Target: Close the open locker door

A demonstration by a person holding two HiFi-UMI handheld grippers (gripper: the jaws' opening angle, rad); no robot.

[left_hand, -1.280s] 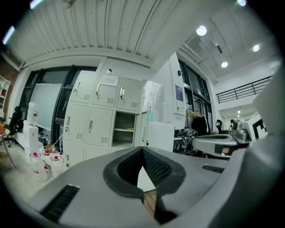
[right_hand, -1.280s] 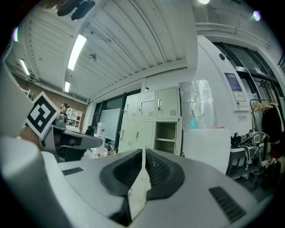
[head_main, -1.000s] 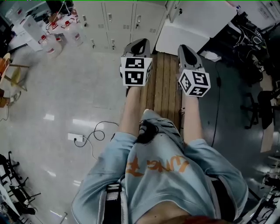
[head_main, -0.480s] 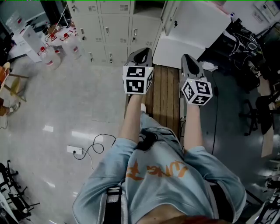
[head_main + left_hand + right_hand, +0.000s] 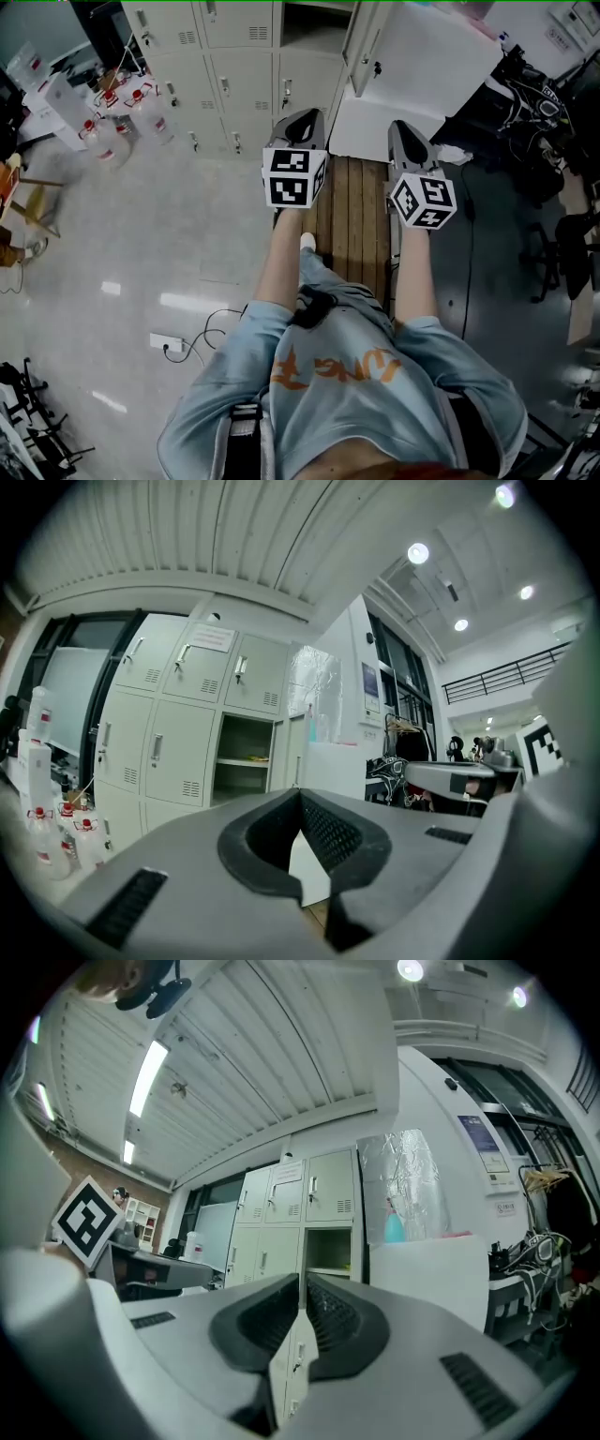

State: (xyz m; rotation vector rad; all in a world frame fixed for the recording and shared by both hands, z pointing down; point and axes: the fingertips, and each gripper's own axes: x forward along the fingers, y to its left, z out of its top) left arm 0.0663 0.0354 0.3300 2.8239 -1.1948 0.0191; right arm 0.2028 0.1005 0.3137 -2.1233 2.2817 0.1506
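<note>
two grippers out front, left gripper (image 5: 300, 117) and right gripper (image 5: 406, 131), side by side and well apart from the locker bank (image 5: 234, 56). the fingers of both are closed tip to tip and hold nothing. the open locker door (image 5: 360, 45) stands ahead, swung out to the right of its compartment (image 5: 314, 21) and just beside a white panel (image 5: 422, 66). no contact with the door yet. risks, as judged: closed fingers skid off the smooth door face on a glancing push; too soft a push leaves it unlatched, too hard and it rebounds; the right gripper clips the panel on approach.
</note>
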